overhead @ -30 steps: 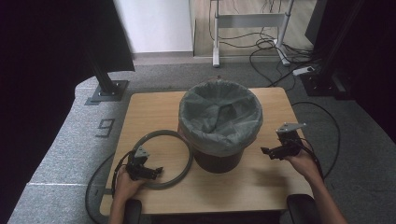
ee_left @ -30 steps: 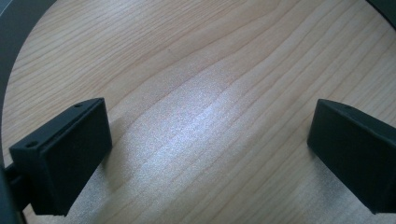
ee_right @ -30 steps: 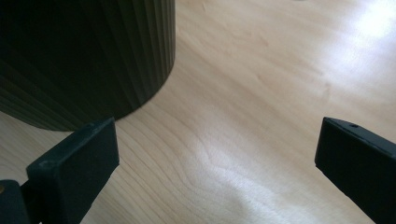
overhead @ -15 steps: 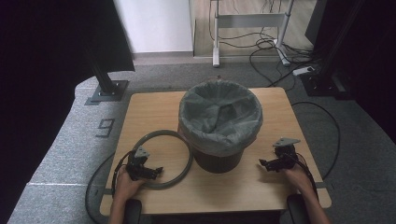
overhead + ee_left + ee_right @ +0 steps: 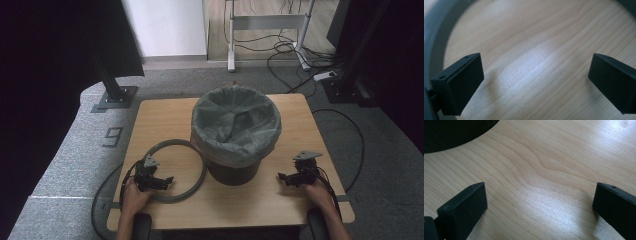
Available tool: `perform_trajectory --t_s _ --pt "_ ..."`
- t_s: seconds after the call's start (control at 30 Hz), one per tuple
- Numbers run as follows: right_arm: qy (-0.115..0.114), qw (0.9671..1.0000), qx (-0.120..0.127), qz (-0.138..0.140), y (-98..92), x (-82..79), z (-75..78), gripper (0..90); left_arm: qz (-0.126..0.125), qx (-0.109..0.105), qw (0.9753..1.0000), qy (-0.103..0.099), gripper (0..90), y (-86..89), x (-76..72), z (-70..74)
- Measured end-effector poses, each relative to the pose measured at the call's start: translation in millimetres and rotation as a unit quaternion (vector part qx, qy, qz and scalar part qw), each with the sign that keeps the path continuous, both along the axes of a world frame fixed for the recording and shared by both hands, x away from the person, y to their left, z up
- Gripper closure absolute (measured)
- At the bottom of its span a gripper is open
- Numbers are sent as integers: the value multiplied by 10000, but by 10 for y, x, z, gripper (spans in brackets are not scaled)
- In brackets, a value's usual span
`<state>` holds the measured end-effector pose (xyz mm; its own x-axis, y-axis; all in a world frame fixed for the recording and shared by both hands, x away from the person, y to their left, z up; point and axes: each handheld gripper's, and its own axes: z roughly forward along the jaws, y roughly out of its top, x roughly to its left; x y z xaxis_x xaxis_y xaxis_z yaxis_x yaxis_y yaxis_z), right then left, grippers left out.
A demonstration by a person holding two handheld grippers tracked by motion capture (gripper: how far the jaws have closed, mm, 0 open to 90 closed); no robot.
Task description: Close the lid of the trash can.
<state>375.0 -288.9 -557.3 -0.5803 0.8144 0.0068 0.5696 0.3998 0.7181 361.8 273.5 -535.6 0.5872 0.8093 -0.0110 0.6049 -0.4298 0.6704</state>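
At the middle of the wooden table (image 5: 165, 120) stood a dark round bin (image 5: 235, 131), upright, lined with a grey plastic bag (image 5: 235, 122) whose edge was folded out over the rim. The bag sagged into folds inside the bin, and nothing else could be made out in it. At about eight o'clock from the bin a grey ring (image 5: 192, 148) lay flat on the tabletop, its right edge just beside the bin's base; whether the two touched could not be told.

The left gripper (image 5: 159, 182) sat at the seven o'clock part of the ring, held in the person's left hand (image 5: 132, 197), which came in from the table's near edge. In the left gripper view its two black jaws stood wide apart with nothing between them but bare wood, and the ring (image 5: 435, 37) curved past the jaw on that view's left.

The right gripper (image 5: 289, 178) was at about four o'clock from the bin, near it but apart, low over the tabletop in the person's right hand (image 5: 320, 192). In the right gripper view its jaws were likewise spread wide over bare wood grain, gripping nothing, and the bin's dark base (image 5: 456, 132) showed at that view's eleven o'clock corner.

A cable (image 5: 345, 145) looped off the table's right side onto the grey floor.
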Motion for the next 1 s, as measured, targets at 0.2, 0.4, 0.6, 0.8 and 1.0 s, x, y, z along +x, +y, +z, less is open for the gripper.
perform_trajectory --t_s 0.2,0.4,0.6,0.8,1.0 --pt "-2 10000 0 -32 2 -6 0 0 142 -156 9997 -117 0 70 -2 105" --pt "2 10000 0 -47 3 -9 1 0 346 -338 9987 -152 0 200 59 198" --pt "1 10000 0 -61 4 -11 0 0 659 -303 9971 -219 0 369 159 215" --pt "5 10000 1 -80 6 -14 1 0 866 -261 9958 -123 0 507 286 132" --pt "1 10000 -1 -77 5 -14 1 0 906 -220 9956 89 0 531 354 -4"
